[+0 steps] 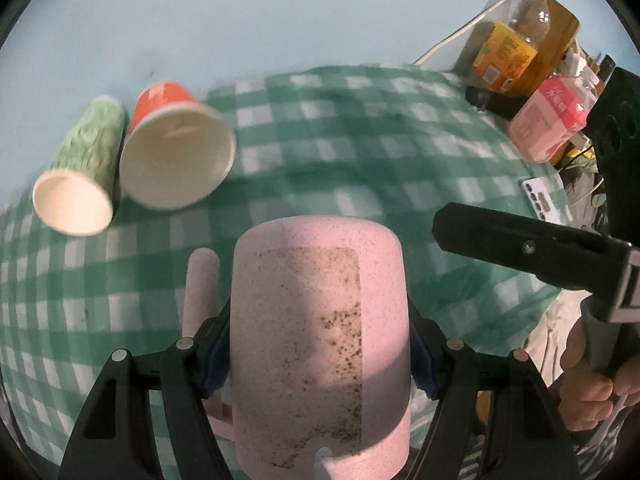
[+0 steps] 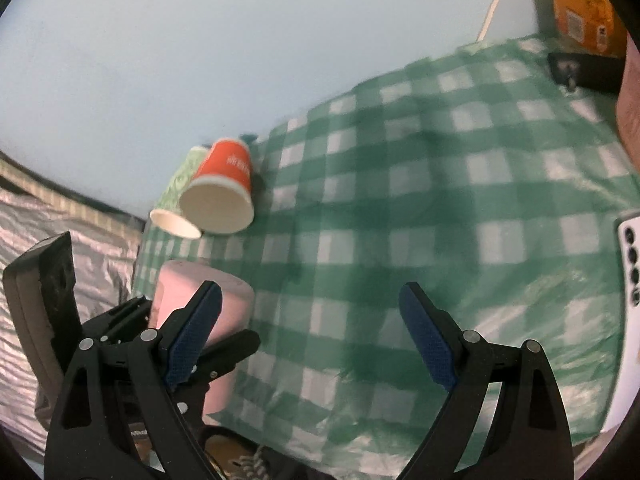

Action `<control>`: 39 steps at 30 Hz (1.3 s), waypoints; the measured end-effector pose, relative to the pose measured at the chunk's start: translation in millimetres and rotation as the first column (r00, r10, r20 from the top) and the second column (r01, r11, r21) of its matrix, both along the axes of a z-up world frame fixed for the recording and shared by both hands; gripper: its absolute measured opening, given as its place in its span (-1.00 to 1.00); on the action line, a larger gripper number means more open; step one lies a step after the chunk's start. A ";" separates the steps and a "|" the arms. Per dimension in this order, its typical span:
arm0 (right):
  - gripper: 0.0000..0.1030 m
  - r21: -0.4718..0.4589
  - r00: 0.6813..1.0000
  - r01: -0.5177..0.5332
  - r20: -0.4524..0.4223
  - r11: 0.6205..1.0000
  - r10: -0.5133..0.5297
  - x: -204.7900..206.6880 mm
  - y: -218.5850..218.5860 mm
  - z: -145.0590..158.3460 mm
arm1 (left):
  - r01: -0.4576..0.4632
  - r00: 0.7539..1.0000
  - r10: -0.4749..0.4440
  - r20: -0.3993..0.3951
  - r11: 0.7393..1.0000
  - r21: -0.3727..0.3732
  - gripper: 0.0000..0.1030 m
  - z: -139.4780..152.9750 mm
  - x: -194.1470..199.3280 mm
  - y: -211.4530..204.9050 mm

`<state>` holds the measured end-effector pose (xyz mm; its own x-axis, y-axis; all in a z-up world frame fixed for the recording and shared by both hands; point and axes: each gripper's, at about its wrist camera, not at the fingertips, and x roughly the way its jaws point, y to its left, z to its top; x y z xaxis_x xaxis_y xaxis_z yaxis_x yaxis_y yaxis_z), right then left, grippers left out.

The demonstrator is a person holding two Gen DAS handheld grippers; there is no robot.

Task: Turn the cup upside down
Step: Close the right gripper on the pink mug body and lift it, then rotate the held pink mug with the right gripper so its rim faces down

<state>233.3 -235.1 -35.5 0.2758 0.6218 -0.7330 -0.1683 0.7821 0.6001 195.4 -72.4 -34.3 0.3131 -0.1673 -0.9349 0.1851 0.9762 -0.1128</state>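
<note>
Left wrist view: left gripper (image 1: 320, 344) fingers pinch the pink cup (image 1: 318, 320) between them; right gripper (image 2: 312, 336) fingers spread, empty.

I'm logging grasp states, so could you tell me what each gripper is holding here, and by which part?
The left gripper clamps the pink mug across its body, one pad on each side wall, not by the handle. The right gripper is open and holds nothing.

A pale blue wall (image 1: 240, 20) stands behind a table under a green checked cloth (image 1: 360, 128). A white cable (image 1: 460, 28) runs down the wall at the far right corner. Striped bedding (image 2: 60, 216) lies beyond the left edge.
</note>
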 end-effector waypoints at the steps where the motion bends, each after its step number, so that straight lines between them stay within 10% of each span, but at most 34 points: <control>1: 0.75 -0.001 1.000 -0.007 -0.005 1.000 0.007 0.9 3.8 -2.1 | -0.005 1.000 0.005 -0.002 1.000 0.001 0.44 -1.8 -3.1 3.4; 19: 0.75 -0.040 0.996 -0.068 -0.054 0.997 0.065 -2.3 29.1 -23.2 | -0.006 0.998 0.008 -0.055 0.999 0.036 0.46 -28.7 -6.5 9.3; 39: 0.75 0.043 0.997 -0.064 -0.046 0.997 0.066 -20.1 58.7 8.8 | -0.074 0.991 0.077 0.111 0.997 -0.033 0.76 52.1 -54.6 82.7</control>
<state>213.1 -176.4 -26.6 0.1994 0.6676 -0.7174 -0.1888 0.7445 0.6404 140.8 10.3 17.8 0.4285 -0.1657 -0.8882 0.1239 0.9845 -0.1238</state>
